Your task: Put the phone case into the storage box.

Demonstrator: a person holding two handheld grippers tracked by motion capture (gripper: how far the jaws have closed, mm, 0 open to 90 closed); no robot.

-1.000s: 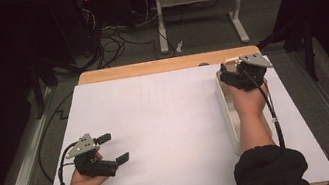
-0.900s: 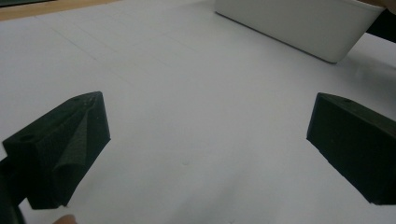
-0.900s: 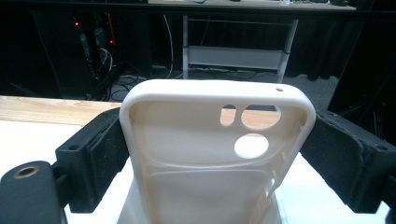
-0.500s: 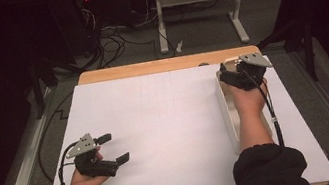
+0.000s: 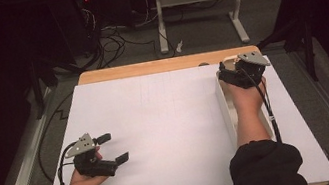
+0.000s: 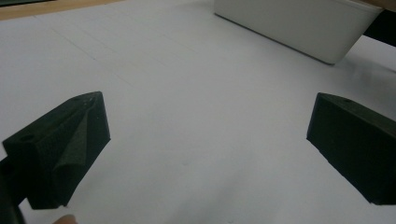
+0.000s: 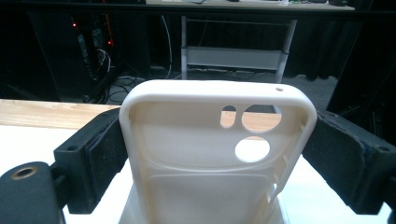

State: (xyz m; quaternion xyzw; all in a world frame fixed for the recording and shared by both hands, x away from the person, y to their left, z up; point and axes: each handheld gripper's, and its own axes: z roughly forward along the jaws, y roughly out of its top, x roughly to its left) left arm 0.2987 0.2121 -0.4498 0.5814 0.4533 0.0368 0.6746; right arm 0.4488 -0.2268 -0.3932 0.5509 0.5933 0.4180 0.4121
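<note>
The right hand-held gripper (image 5: 230, 72) sits over the far end of a long white tray (image 5: 226, 107), its jaws closed on the two long edges of a white phone case (image 7: 212, 154). The case stands upright between the jaws, camera cut-outs near its top, its lower end down inside the tray right below that hand-held gripper. The person's right forearm lies along the tray behind it. Well apart, on the near left of the tabletop (image 5: 157, 124), the left hand-held gripper (image 5: 112, 148) rests in the left hand with its jaws spread wide and nothing between them but bare white tabletop. Ahead of those open jaws and off to their right, the white tray (image 6: 299, 25) shows again, some way off
</note>
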